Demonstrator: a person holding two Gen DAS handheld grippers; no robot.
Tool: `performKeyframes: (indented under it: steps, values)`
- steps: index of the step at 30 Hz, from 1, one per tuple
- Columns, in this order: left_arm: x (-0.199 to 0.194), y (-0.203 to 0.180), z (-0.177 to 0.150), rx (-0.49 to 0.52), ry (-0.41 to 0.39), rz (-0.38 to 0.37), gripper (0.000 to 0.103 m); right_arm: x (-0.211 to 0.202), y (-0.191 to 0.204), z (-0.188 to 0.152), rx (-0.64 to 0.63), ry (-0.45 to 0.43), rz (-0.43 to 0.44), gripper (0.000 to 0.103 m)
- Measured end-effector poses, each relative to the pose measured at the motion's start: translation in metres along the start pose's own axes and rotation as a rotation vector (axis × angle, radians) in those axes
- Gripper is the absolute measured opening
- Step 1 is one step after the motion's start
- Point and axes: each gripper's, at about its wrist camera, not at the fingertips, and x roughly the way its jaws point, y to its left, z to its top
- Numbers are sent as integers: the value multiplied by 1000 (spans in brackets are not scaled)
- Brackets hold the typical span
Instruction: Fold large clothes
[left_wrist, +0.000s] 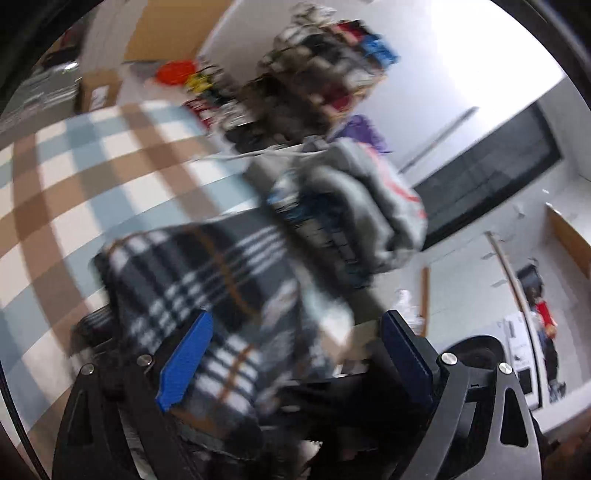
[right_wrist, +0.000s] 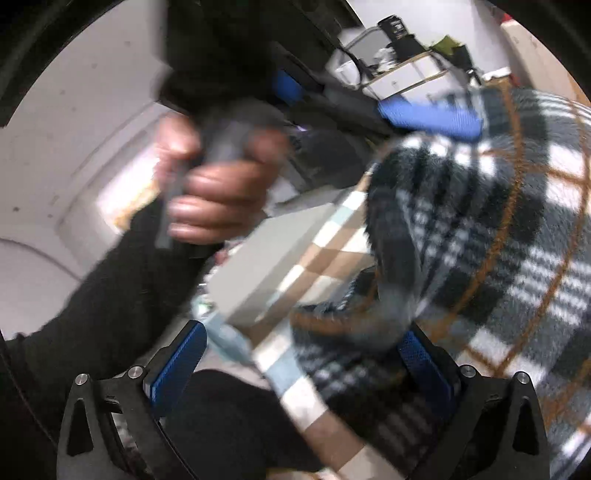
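Note:
A dark plaid fleece garment (left_wrist: 207, 280) with white and orange lines lies bunched on the checkered tablecloth (left_wrist: 74, 177). Both views are motion-blurred. My left gripper (left_wrist: 295, 354) is open, its blue fingers (left_wrist: 186, 362) wide apart, with the plaid cloth lying between and over them. In the right wrist view the same plaid garment (right_wrist: 480, 229) fills the right side. My right gripper (right_wrist: 303, 362) is open, and the cloth edge touches its right finger (right_wrist: 421, 354). The other gripper's blue finger (right_wrist: 432, 114) and the hand (right_wrist: 218, 177) holding it show above.
A stack of folded clothes topped by a grey garment (left_wrist: 354, 206) sits at the table's far side. A pile of mixed clothes (left_wrist: 317, 74) and cardboard boxes (left_wrist: 99, 88) stand behind. A grey box (right_wrist: 266, 262) lies by the table edge.

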Motion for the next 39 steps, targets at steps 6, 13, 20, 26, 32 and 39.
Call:
performKeyframes:
  steps: [6,13,20,26,32,39]
  values:
    - [10,41,-14,-62,51,161,89,-50,10,8,55,-120,196,103]
    - [-11,46,-17,-112,-10,159,90,-18,-15,12,226,-9,226,103]
    - [-69,9,-68,-91,-219,-59,90,1,-48,6,439,-31,420,103]
    - [-48,19,-133,-151,-273,-198,90,-19,-79,-3,627,-185,626,103]
    - [-18,21,-139,-182,-293,-217,89,-18,-72,2,643,-213,595,103]
    - [-2,44,-146,-256,-242,-44,89,-71,-53,27,533,-293,501,103]
